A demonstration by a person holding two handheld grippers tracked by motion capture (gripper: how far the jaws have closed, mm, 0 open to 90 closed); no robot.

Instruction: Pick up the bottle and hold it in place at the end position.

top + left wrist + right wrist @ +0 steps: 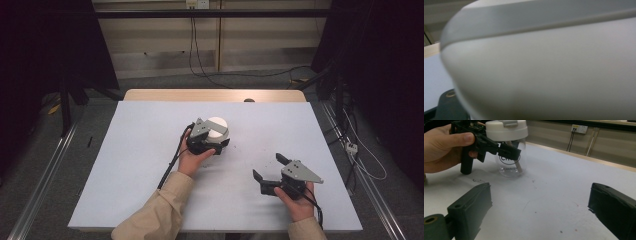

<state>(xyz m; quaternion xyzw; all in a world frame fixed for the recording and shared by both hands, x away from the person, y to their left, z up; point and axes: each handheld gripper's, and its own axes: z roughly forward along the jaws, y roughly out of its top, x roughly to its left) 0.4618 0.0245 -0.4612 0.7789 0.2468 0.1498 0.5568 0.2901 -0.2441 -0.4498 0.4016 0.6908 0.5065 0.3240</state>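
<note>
Two grippers over one white worktop (150, 165), one clear jar with a white lid (506, 130) at centre.
Jar (218, 131) stands upright, long axis vertical, well left of and beyond the right gripper (270, 168), whose jaws stand wide apart, nothing between. Left gripper (216, 145) is the nearer, right at the jar just under the lid; jaws slightly apart around it, can't tell if pads press.

White-topped table (150, 165), wood far edge; grey floor (45, 165); beige wall (160, 35) with socket (579, 129); cables trailing.
</note>
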